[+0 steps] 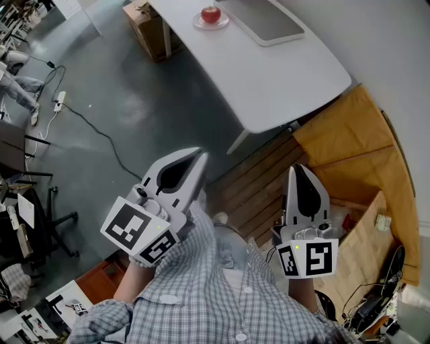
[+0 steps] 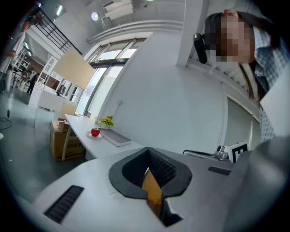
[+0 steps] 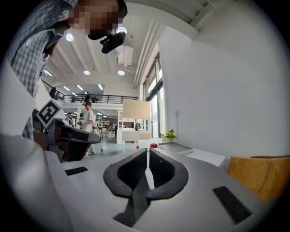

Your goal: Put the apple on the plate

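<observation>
A red apple [image 1: 211, 14] rests on a small clear plate [image 1: 199, 23] at the far end of the white table [image 1: 269, 80]. The left gripper view shows the same apple [image 2: 95, 132] on its plate [image 2: 94, 135] far off, and the right gripper view shows the apple [image 3: 154, 146] as a small red dot. My left gripper [image 1: 201, 156] and right gripper [image 1: 299, 168] are held close to the body, well short of the table. Both are shut with nothing in them, jaws pointing toward the table [image 2: 147, 152] [image 3: 148, 152].
A grey flat tray [image 1: 265, 20] lies on the table beside the plate, with yellow flowers [image 2: 107, 121] behind it. A cardboard box [image 1: 144, 23] sits under the table's far end. An orange cushion [image 1: 342, 134] lies at right. A cable [image 1: 94, 127] crosses the grey floor.
</observation>
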